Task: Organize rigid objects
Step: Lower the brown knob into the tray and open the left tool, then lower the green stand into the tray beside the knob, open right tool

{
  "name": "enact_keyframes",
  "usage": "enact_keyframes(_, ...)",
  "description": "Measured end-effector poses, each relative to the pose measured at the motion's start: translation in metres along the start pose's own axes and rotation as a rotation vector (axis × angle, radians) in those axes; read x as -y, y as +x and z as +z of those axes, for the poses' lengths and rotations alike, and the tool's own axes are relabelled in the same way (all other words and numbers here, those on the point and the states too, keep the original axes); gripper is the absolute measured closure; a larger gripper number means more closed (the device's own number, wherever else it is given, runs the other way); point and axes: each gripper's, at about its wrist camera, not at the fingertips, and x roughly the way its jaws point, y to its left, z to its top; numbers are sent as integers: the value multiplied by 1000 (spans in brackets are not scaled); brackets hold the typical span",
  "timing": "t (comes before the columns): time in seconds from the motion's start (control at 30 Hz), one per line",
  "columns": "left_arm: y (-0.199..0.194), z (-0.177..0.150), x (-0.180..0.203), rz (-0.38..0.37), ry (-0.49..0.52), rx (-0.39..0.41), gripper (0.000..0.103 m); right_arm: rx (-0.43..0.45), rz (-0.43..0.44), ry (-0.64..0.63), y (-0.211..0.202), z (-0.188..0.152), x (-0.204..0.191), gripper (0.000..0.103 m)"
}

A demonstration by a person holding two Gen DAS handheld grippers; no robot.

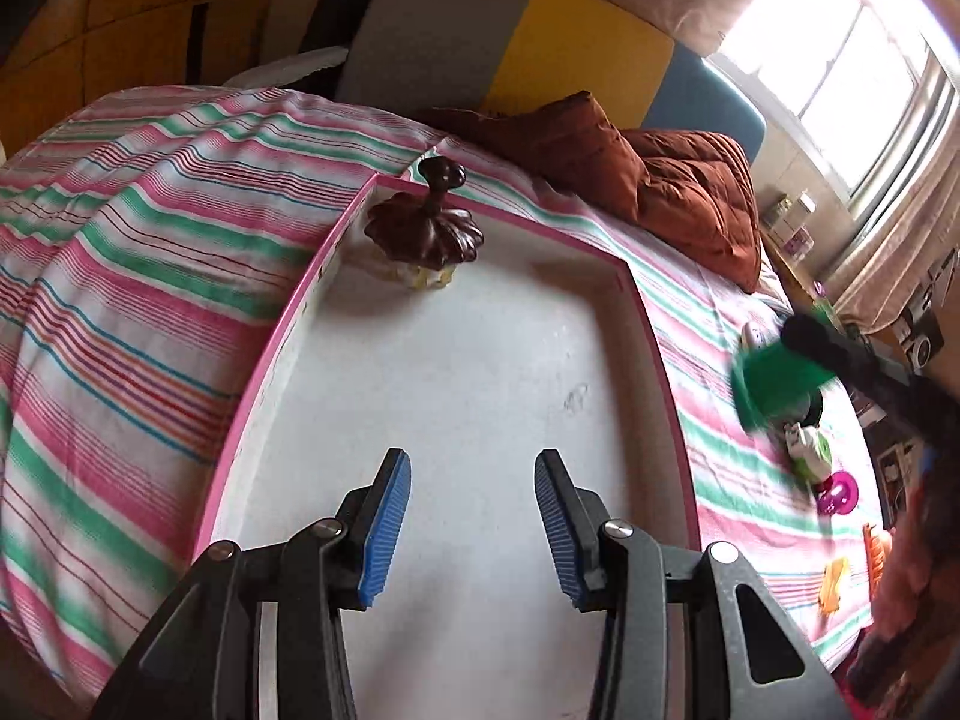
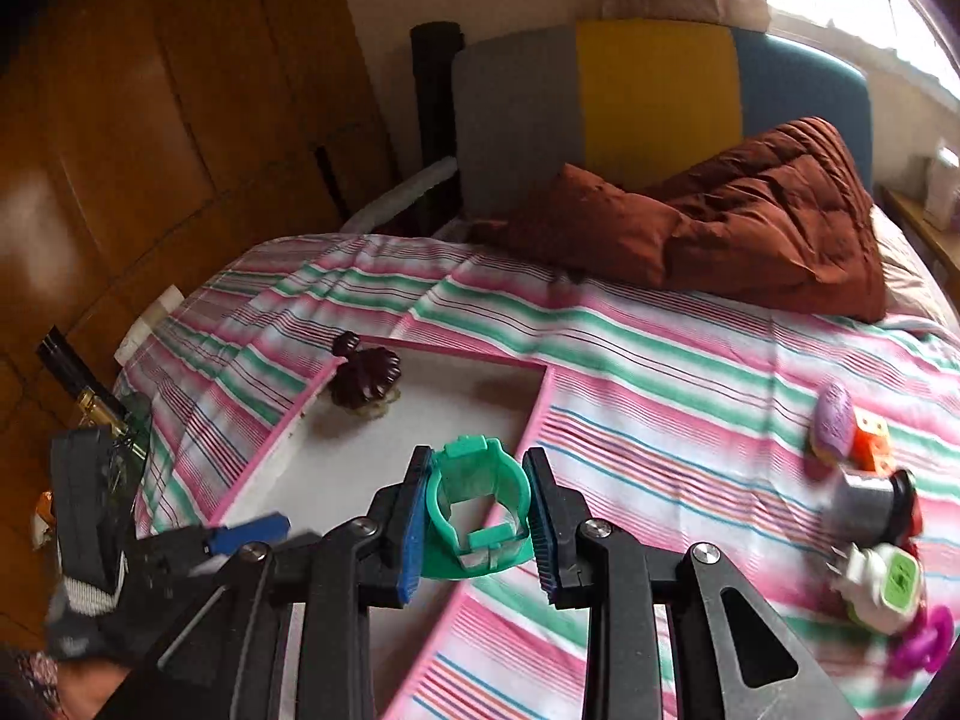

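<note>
- My right gripper point(image 2: 480, 516) clamps one green ring point(image 2: 480, 507), held above the near right rim of the pink tray point(image 2: 534, 420).
- My left gripper point(image 1: 473, 531) hangs over the tray floor, jaws apart, nothing between them.
- Step in hand, I judge: carrying the ring in. Next: clear the rim, lower, let go.
- One brown lid point(image 1: 427, 228) sits in the far left corner.
- About six toys point(image 2: 882, 582) wait right, on the bedsheet point(image 2: 660, 348).

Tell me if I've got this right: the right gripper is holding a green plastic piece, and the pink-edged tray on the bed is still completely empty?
Not quite. The right gripper does hold the green plastic piece, but the pink-edged tray is not empty: a dark brown ornament already sits in its far corner, as the left wrist view shows.
</note>
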Motion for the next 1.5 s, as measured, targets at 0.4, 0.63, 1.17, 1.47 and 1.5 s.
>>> enact_keyframes(0.4, -13, -14, -12, -7, -22, -12, 60, -131, 18, -155, 89, 33, -45, 73)
enact_keyframes(0.63, -12, -15, -19, -14, -43, -22, 60, -158, -9, -228, 126, 43, -52, 73)
enact_keyframes(1.17, -10, -25, 2, -49, -11, -30, 60, -66, -30, -9, 64, 24, -11, 50)
enact_keyframes(1.47, -20, -30, 12, -91, 1, -18, 60, -63, -47, 45, 24, -13, -7, 44)
enact_keyframes(1.5, -21, -32, 14, -91, 5, -16, 60, -62, -47, 58, 19, -18, -6, 44)
